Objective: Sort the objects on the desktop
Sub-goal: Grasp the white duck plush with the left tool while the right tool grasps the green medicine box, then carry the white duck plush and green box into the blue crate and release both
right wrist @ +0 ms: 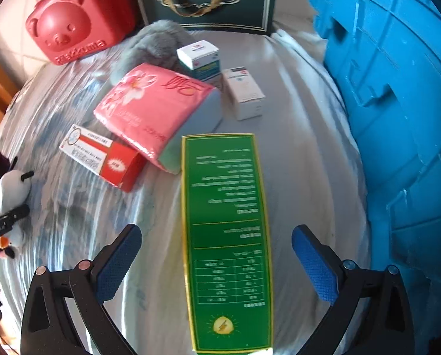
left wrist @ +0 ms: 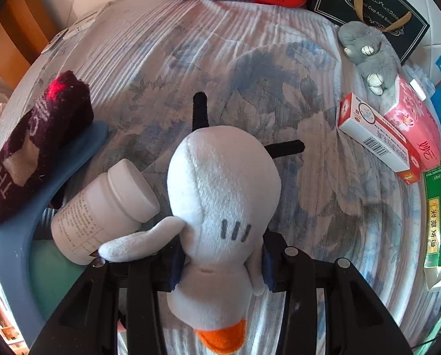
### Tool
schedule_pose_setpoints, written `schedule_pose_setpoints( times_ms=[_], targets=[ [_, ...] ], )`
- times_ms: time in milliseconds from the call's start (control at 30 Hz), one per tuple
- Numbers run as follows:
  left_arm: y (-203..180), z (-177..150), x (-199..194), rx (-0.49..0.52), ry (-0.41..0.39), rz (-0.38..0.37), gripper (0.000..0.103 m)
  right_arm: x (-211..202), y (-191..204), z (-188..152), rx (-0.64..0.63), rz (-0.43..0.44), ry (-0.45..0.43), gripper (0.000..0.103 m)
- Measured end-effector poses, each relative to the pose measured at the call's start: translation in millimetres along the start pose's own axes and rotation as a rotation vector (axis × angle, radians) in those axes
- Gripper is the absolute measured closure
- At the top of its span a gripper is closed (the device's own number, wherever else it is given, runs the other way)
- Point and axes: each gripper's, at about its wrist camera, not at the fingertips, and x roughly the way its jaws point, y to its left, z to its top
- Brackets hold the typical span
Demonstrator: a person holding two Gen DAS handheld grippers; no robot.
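Left hand-held gripper (left wrist: 220, 263) squeezes a white plush duck (left wrist: 220, 207); right hand-held gripper (right wrist: 216, 261) gapes wide around a long green cardboard box (right wrist: 226, 236), pads clear, on the floral-clothed table (left wrist: 250, 68).

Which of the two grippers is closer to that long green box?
Right. The right gripper has the green box lying between its open fingers. The left gripper is off to the side, closed on the white duck toy.

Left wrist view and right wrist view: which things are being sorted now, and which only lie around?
In hand:
- white plush bird, pinched by left claw
- green box, between the open right claw

Lying about:
- white bottle
- grey plush
- pink tissue pack
- red basket
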Motion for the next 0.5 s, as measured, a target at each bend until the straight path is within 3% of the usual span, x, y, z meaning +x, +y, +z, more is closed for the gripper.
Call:
schedule_pose_setpoints(
  times_ms=[67,200,300,500],
  targets=[
    [-2.0,-0.6,-3.3,0.014,-0.018,0.012,0.068,0.8,1.1,0.8,-0.01,-0.017,0.009,0.0],
    [-8.5,-8.1,-20.7,0.046,-0.074,0.051,0.068,0.7,-1.1,-1.1,0.001,-0.029,0.02,0.004],
    [-8.9,-14.1,-39.1,0.059,-0.123,0.072,0.068,-2.5,-1.7,-4.9,0.026,-0.009,0.026,0.048],
    [-11.0,-26.0,-72.7,0.038,-0.178,0.04,0.068,-33.7,9.1,-16.4,0.005,0.006,-0.044,0.05]
  ],
)
